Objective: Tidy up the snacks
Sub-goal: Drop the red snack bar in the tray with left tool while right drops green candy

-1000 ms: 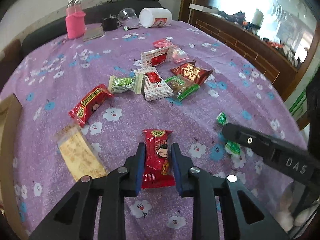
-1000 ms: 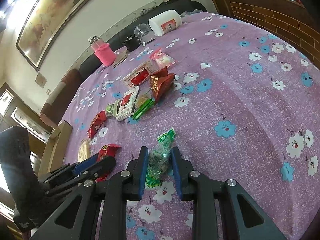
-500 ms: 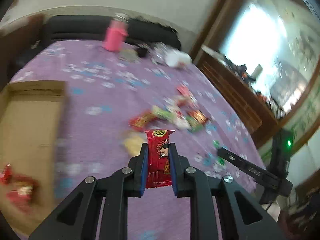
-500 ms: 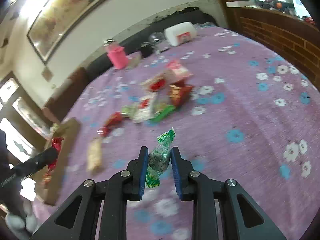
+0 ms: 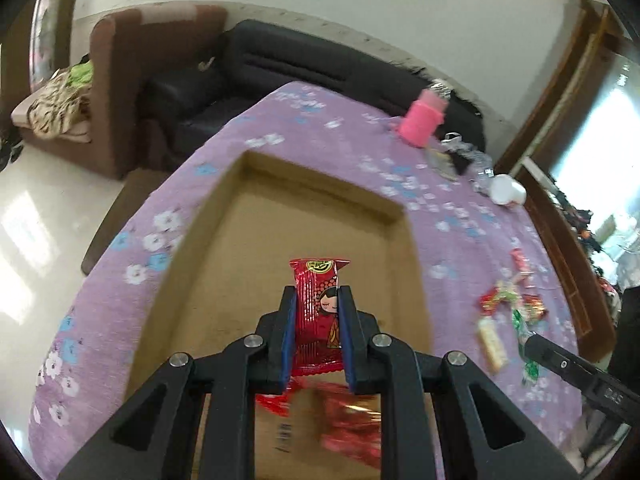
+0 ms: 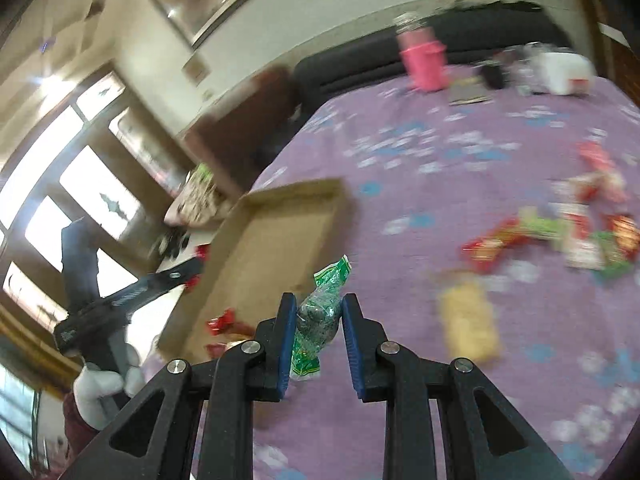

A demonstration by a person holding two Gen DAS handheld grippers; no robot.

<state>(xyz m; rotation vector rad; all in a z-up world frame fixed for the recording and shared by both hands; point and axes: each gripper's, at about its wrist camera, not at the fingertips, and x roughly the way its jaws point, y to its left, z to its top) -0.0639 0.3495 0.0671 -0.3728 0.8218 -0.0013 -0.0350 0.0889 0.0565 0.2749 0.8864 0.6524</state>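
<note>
My left gripper [image 5: 317,300] is shut on a red snack packet [image 5: 318,308] with a cartoon girl, held above the shallow cardboard box [image 5: 320,196]. Red snacks [image 5: 344,416] lie in the box's near end. My right gripper [image 6: 319,308] is shut on a green wrapped candy [image 6: 320,312], held above the purple cloth just right of the box [image 6: 276,236]. The left gripper [image 6: 160,280] also shows in the right wrist view, at the box's left edge. The right gripper's finger [image 5: 560,364] with the green candy shows at the left wrist view's right edge.
A purple flowered tablecloth [image 5: 320,120] covers the table. A pile of loose snacks [image 6: 568,236] and a yellow cracker packet [image 6: 468,320] lie right of the box. A pink bottle [image 6: 424,60] and a white jar [image 6: 564,72] stand at the far edge, a sofa behind.
Both grippers have swung left with their snacks. The left one has gone from above the table to above the box; the right one has neared the box's right side.
</note>
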